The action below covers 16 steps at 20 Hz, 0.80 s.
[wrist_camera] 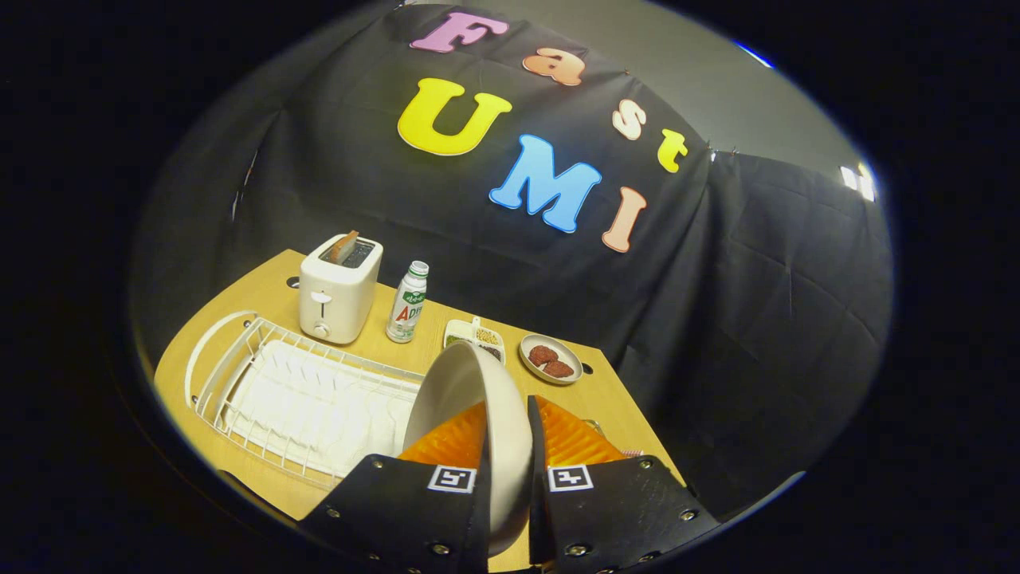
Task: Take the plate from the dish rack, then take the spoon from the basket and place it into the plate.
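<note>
Gripping plate [470, 399] on edge | hand-held gripper [510, 446] | above dish rack [263, 383]

We hold the plate [478, 414] on edge between the fingers of the tool [510, 454], both pressing on it, above the table [263, 486]. To its left lies the dish rack [295, 399]. Behind the rack stands the toaster [339, 295], a bottle [407, 303] just right of it. Farther right sit a small divided dish [476, 335], then a saucer [550, 359] beside it.
</note>
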Tool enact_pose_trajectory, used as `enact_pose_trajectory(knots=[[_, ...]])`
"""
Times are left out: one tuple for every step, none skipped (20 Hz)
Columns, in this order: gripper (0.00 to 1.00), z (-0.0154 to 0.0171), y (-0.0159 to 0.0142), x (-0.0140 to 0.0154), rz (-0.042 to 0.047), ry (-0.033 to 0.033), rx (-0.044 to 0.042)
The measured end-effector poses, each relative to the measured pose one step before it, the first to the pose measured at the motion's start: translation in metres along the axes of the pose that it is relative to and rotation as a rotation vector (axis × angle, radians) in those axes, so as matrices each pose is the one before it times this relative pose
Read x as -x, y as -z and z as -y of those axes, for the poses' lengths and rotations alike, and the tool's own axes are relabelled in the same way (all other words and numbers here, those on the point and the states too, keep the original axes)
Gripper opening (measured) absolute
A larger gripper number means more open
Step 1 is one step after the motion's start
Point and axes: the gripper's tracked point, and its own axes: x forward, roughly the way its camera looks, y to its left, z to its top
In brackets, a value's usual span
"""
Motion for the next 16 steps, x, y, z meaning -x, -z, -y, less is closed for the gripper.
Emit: enact_pose_trajectory(knots=[[0.19,0.00009,0.00527,0.00922,-0.00450,-0.01631,-0.01733],[0.19,-0.00007,0.00629,0.00849,-0.00710,-0.01486,-0.01496],[0.19,0.00089,0.00901,0.00643,-0.00864,-0.01653,-0.01167],[0.19,-0.00121,0.00772,0.00640,-0.00834,-0.01838,-0.00760],[0.19,-0.00140,0.00869,0.00480,-0.00830,-0.01928,-0.00524],[0.19,-0.00142,0.00979,0.00383,-0.00947,-0.01837,-0.00226],[0.19,-0.00194,0.00918,0.00402,-0.00975,-0.01776,0.00040],[0.19,-0.00174,0.00814,0.00291,-0.00845,-0.01834,-0.00072],[0.19,-0.00272,0.00699,0.00188,-0.00853,-0.02218,-0.00743],[0.19,-0.00342,0.00978,0.00107,-0.01217,-0.02223,-0.01294],[0.19,-0.00281,0.00881,0.00088,-0.01630,-0.01889,-0.01793],[0.19,-0.00300,0.00868,0.00016,-0.01819,-0.01895,-0.02013],[0.19,-0.00235,0.01046,-0.00026,-0.02049,-0.01703,-0.02163],[0.19,-0.00101,0.00981,-0.00169,-0.01939,-0.01235,-0.02313],[0.19,0.00017,0.00830,-0.00194,-0.01866,-0.00859,-0.02308],[0.19,-0.00025,0.00754,-0.00232,-0.01767,-0.00736,-0.02223]])
